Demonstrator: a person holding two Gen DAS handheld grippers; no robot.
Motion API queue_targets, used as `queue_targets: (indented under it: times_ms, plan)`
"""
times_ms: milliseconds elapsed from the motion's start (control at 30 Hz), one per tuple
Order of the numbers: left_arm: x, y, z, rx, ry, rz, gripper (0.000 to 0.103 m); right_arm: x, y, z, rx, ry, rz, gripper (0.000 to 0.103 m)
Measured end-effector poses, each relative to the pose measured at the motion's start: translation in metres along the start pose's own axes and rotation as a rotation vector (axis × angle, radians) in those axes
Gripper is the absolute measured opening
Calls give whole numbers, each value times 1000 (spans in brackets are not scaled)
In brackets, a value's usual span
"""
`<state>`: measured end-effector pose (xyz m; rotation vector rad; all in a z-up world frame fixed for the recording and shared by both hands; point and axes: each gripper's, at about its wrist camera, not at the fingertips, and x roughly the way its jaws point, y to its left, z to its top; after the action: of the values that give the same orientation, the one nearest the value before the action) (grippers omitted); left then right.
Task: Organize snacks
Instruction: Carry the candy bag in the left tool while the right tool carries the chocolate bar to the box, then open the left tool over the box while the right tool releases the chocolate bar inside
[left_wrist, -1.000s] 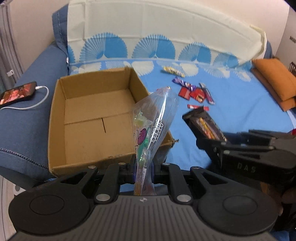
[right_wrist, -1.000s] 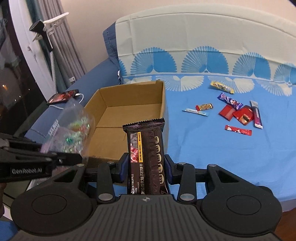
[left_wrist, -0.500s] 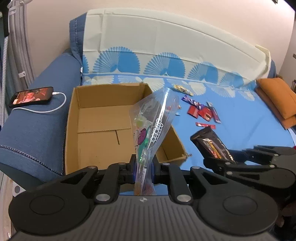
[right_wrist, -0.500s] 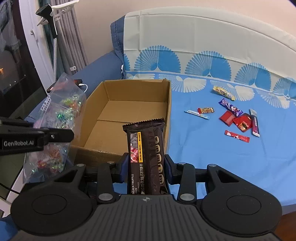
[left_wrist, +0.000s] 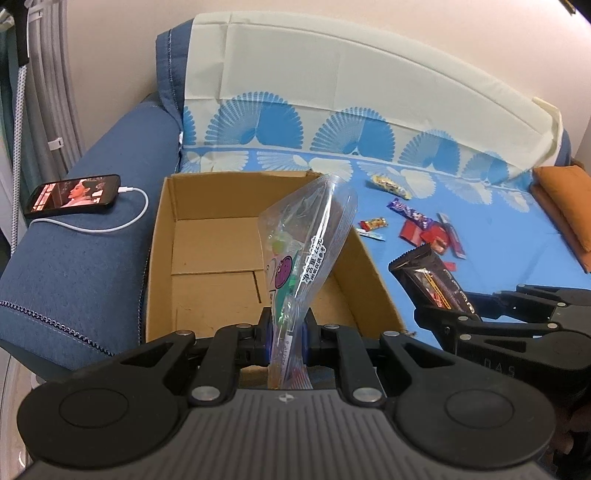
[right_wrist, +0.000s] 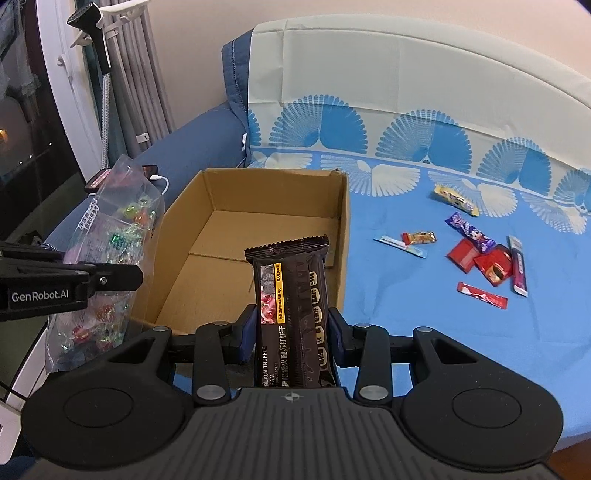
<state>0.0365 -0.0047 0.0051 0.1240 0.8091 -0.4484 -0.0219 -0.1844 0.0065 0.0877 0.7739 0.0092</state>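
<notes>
The left gripper (left_wrist: 286, 332) is clamping the lower part of a clear candy bag (left_wrist: 306, 254), which is standing up in front of the open cardboard box (left_wrist: 207, 251) in the left wrist view. Only the right wrist view is showing the bag's broad side (right_wrist: 107, 266): wrapped sweets in green, orange and red are sitting loose inside the plastic, and the bag is hanging to the left of the box, outside its wall. The right gripper (right_wrist: 291, 332) is gripping a dark cracker packet (right_wrist: 291, 295) by its lower half; the packet is standing upright with a crimped top edge, a yellow label strip and the words "BLACK TRUFFLE" printed near the bottom. In the left wrist view that same packet (left_wrist: 432, 280) is tilting, held just right of the box's near corner and above the blue bedsheet (left_wrist: 498, 236).

The box is resting on the bed with its flaps down and bare cardboard showing inside. Small snack packets (right_wrist: 480, 254) are lying scattered on the sheet well to the right of the box, in red, purple and yellow wrappers; their printing is probably too small to read. The left wrist view alone is showing a phone (left_wrist: 74, 194) with a lit screen and a white cable on the blue sofa arm (left_wrist: 74, 266), and an orange cushion (left_wrist: 569, 199) at the far right.
</notes>
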Motion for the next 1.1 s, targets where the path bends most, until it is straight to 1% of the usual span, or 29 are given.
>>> queue_targets:
  times_ms: [300,433,567,700,900,1100]
  plan:
    - [36,6,21,4,18,24,16,46,-4,14,16,50,9,42]
    - [63,8,29,3,43,40,16,70,-3,16,20,76,12,42]
    - [87,14,35,-24,78,53,16,92,1,20,12,90,10,42]
    - [107,21,37,-33,105,74,16,114,2,25,6,107,2,42]
    - [136,31,40,-49,152,84,16,148,1,28,-5,143,-13,42]
    - [162,33,42,-42,178,95,16,170,0,28,-2,177,-7,42]
